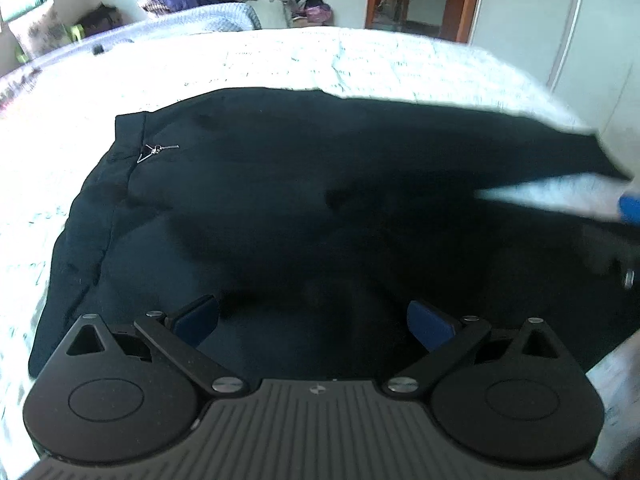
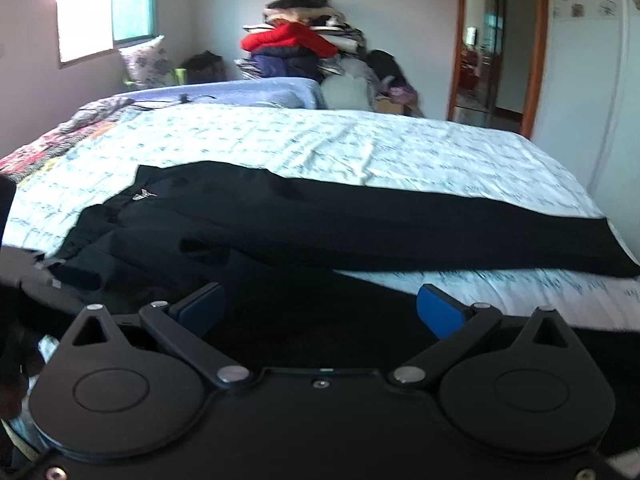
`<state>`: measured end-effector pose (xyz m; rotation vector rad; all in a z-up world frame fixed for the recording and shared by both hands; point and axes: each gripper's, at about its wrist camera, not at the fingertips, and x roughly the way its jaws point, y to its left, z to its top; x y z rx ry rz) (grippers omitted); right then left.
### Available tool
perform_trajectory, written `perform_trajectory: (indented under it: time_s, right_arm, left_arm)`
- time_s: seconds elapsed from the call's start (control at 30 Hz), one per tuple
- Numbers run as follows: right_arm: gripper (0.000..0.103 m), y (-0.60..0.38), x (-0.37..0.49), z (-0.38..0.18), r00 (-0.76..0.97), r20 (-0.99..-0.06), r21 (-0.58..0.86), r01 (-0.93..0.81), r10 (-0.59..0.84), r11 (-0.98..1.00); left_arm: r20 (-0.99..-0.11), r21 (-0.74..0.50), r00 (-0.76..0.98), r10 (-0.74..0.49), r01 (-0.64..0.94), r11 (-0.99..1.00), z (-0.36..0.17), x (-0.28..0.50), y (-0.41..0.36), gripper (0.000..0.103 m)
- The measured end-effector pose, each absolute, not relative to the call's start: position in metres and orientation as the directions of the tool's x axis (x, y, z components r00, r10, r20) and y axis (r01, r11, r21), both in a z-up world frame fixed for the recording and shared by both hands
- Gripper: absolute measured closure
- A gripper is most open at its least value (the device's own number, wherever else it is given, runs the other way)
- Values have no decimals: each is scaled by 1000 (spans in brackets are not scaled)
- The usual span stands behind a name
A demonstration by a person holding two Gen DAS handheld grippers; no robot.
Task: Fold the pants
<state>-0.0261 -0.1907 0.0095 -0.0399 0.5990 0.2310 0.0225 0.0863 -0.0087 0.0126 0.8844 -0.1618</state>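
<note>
Pale bed (image 2: 360,148) — black pants (image 2: 320,216) spread flat, small white logo (image 2: 143,194) — unreadable.

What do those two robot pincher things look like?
Both look alike. The left gripper and right gripper each have black bodies with two round discs, slanted black link bars with silver screws, and blue pads on the fingertips. The left one has a grey ribbed base.

White patterned bedsheet (image 2: 360,148), heap of clothes (image 2: 304,48) behind, wooden doorway (image 2: 496,48) right
</note>
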Motion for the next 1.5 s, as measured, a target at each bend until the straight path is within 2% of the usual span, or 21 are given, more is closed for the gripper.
perform_trajectory:
  time_s: [0.13,0.3,0.47,0.57,0.87,1.0,1.1,1.27,1.3,1.33,1.37,1.5]
  right_arm:
    - [0,-186,-11,14,792,-536,63,-308,292,949]
    - [0,-183,15,18,791,-534,55,-320,299,946]
    - [0,-178,34,15,781,-549,45,-327,297,944]
    - [0,-179,42,8,765,-568,63,-327,303,943]
    - [0,-172,60,-2,746,-592,83,-321,306,943]
    - [0,-172,68,-4,742,-589,110,-318,319,942]
    - [0,-168,71,-5,739,-592,110,-321,322,941]
    - [0,-161,72,-6,734,-592,111,-335,333,936]
    - [0,-160,71,-6,733,-593,108,-338,333,935]
    - [0,-159,72,-6,731,-595,106,-341,334,934]
    - [0,-159,71,-6,731,-595,102,-343,334,934]
    - [0,-159,72,-9,727,-602,104,-340,332,935]
  left_arm:
    - [-729,-195,650,-215,104,975,7,60,156,3]
    - [-670,-391,678,-303,25,920,14,125,256,3]
    - [-670,-424,679,-299,-20,905,5,184,301,3]
    - [-632,-527,650,-421,37,849,-5,211,315,2]
    - [-671,-509,602,-433,50,859,-44,252,325,2]
    - [-614,-562,592,-523,137,815,-45,254,319,2]
    - [-608,-563,593,-527,146,814,-45,253,315,3]
    - [-624,-531,615,-482,120,839,-51,253,319,15]
    - [-635,-508,621,-460,113,854,-50,253,319,27]
    - [-660,-454,626,-415,108,884,-48,254,316,44]
    - [-685,-403,625,-375,105,909,-47,254,313,52]
    - [-708,-282,635,-310,149,948,-42,250,300,54]
